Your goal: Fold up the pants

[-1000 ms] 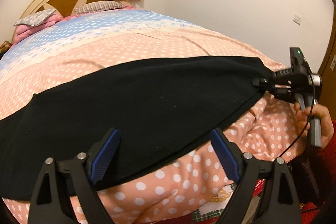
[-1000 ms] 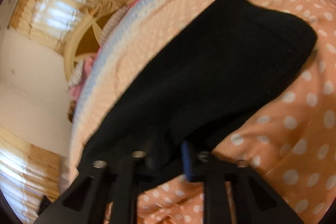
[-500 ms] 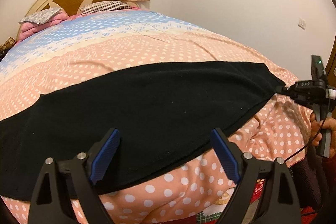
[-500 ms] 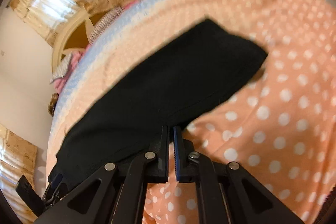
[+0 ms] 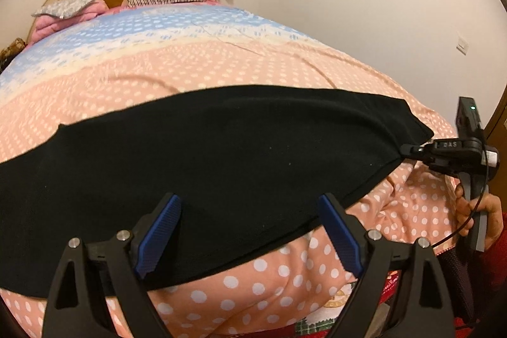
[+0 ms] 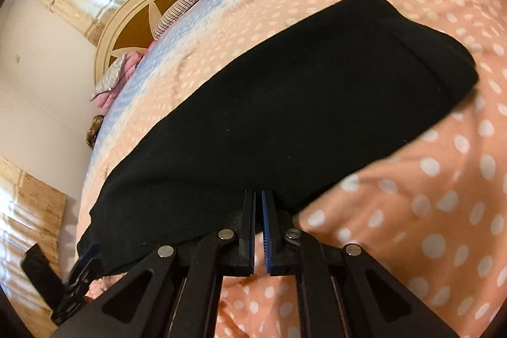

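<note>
Currently the black pants (image 5: 221,154) lie flat across the polka-dot bed (image 5: 221,62); the left hand-held gripper (image 5: 250,239) hovers spread over the near edge, gripping nothing; the right hand-held gripper (image 6: 258,230) is pressed together at the pants' end, apparently pinching its hem, though dark fabric obscures contact; a shallow pinch could slip during lifting, skewing the fold.
</note>
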